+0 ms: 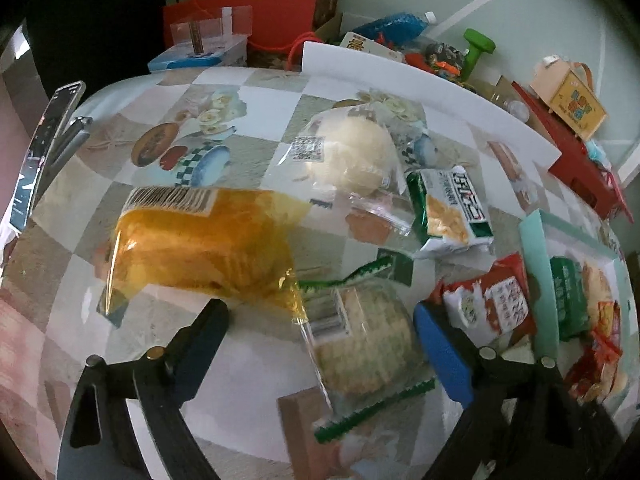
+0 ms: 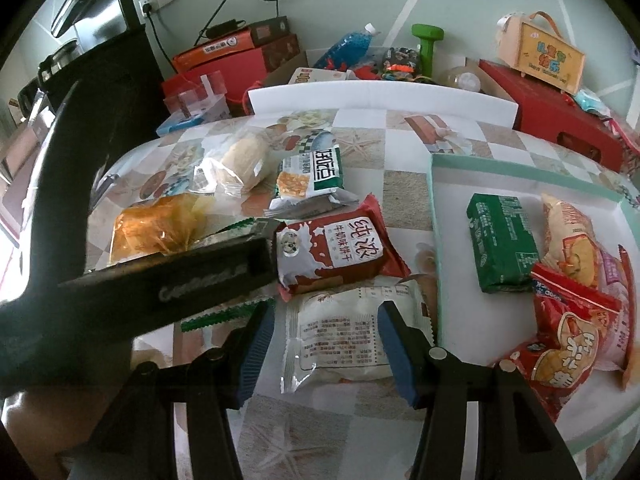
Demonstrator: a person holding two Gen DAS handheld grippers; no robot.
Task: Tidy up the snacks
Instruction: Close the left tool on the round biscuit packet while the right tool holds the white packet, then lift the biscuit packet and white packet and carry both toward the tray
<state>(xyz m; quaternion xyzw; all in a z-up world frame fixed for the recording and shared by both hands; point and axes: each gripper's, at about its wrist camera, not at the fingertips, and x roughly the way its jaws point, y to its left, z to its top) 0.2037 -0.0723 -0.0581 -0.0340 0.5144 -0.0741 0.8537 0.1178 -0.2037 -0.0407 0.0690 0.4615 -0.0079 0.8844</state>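
Observation:
My left gripper [image 1: 320, 332] is open, its jaws on either side of a clear-wrapped round cracker pack with green edges [image 1: 368, 344]. An orange bread pack [image 1: 200, 240], a white bun pack [image 1: 352, 152], a green-white cracker pack [image 1: 452, 208] and a red-white biscuit pack [image 1: 492, 300] lie around it. My right gripper [image 2: 326, 336] is open around a white snack pack [image 2: 344, 340] on the table, not closed on it. The red-white biscuit pack [image 2: 336, 252] lies just beyond. The teal tray [image 2: 436, 208] on the right holds a green pack [image 2: 502, 244] and several red and pink packs [image 2: 568, 320].
The left gripper's black body [image 2: 160, 280] crosses the left of the right wrist view. A white foam board [image 2: 380, 100] stands at the table's back edge. Red boxes [image 2: 560, 108], a green dumbbell [image 2: 426, 46] and a bottle [image 2: 348, 46] crowd behind it.

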